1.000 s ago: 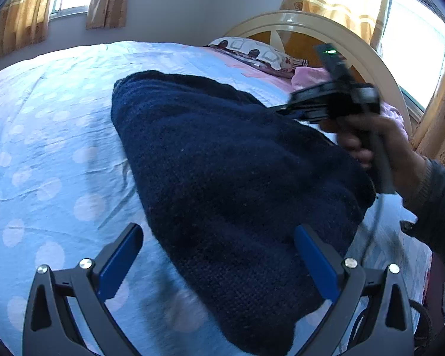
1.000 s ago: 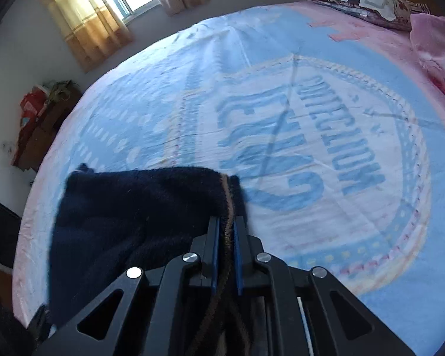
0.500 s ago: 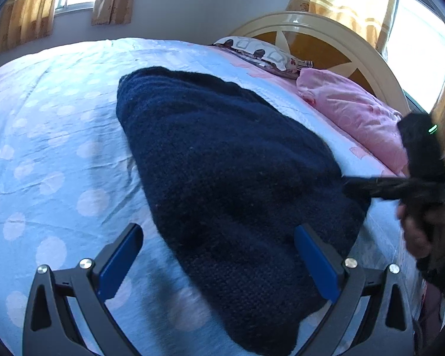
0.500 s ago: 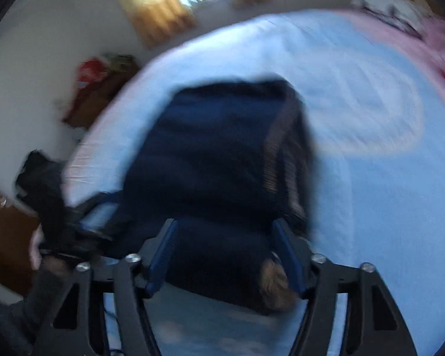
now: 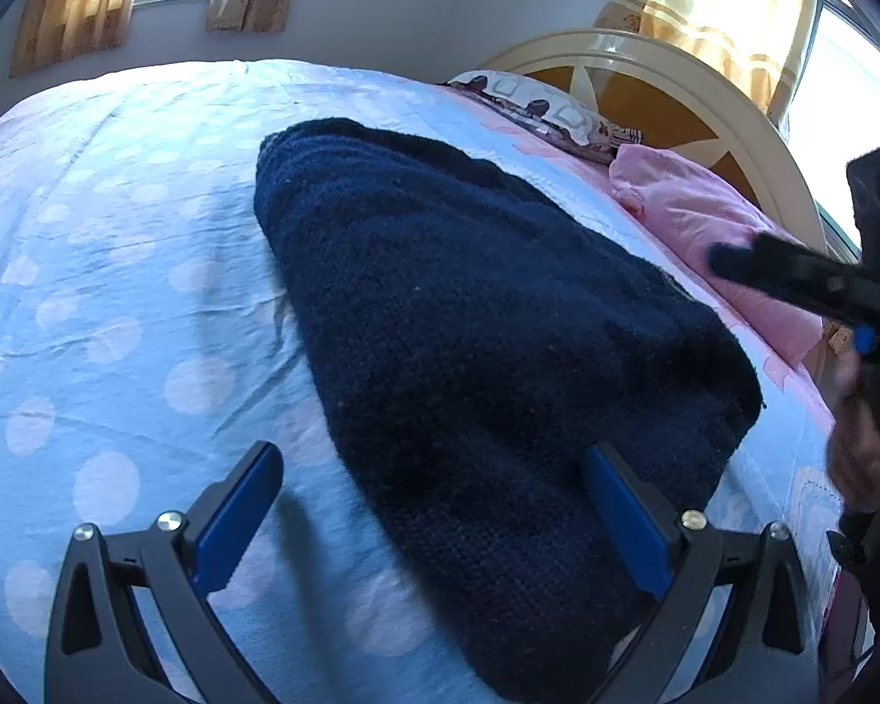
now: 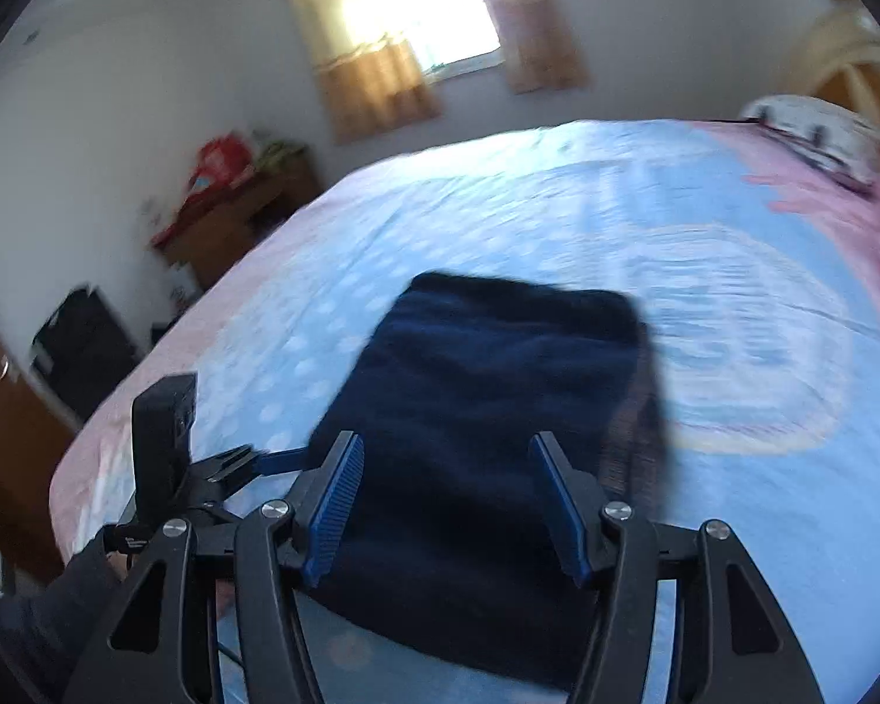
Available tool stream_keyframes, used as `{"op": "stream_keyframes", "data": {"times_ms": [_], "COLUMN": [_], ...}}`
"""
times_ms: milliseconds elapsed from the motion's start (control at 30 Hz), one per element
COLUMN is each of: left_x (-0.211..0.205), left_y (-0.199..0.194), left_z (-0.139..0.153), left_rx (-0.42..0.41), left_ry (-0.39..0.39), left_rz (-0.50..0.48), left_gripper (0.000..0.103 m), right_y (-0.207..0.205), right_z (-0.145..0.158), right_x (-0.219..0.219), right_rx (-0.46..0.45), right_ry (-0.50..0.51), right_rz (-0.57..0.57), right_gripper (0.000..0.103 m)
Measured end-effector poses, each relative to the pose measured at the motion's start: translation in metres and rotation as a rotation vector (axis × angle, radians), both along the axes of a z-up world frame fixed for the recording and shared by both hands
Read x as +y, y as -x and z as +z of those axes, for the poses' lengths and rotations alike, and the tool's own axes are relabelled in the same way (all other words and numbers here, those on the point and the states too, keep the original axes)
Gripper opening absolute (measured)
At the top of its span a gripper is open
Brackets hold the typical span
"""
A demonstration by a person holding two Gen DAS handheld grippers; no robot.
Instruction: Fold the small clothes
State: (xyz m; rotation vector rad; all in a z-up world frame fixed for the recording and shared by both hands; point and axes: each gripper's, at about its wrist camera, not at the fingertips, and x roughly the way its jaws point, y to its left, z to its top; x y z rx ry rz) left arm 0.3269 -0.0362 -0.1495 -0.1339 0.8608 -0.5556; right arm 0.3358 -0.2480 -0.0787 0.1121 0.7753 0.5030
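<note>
Between the blue pads of the right gripper (image 6: pixel 446 504) nothing is caught: its jaws have just been opening and now stand apart above the near part of the navy knitted garment (image 6: pixel 493 410), clear of the wool. That view is smeared by motion, so fine detail of the fabric edge cannot be made out. Over the near corner of the same garment the left gripper (image 5: pixel 434 519) hangs with its jaws spread wide; one pad (image 5: pixel 237 513) shows against the sheet, the other against the dark knit, and neither presses on anything.

Folded into a thick, roughly rectangular bundle, the garment lies flat on the bed sheet (image 5: pixel 88 293), which is pale blue with lighter dots and a large round printed emblem further across. From the left camera the right tool appears at the far right edge, well off the cloth, with the hand (image 5: pixel 856 440) holding it below. Beyond the garment lie a pink pillow (image 5: pixel 692 217) and a patterned pillow (image 5: pixel 534 108) against a cream headboard (image 5: pixel 674 70). Curtained windows and a wooden cabinet stand at the walls.
</note>
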Motion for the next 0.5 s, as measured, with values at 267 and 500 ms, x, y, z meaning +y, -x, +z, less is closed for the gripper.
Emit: {"op": "stream_keyframes", "data": {"times_ms": [267,500], "left_x": [0.002,0.002], "left_y": [0.0,-0.001], "left_z": [-0.003,-0.004], "left_rx": [0.022,0.032], "left_ry": [0.006,0.003], "left_rz": [0.006,0.011], "left_gripper": [0.103,0.103], "right_y": [-0.048,-0.036], "right_z": [-0.063,-0.059], "right_x": [0.011,0.002], "right_rx": [0.149,0.146], "right_ry": [0.075,0.058], "right_rz": [-0.021,0.006], "right_gripper": [0.059,0.06]}}
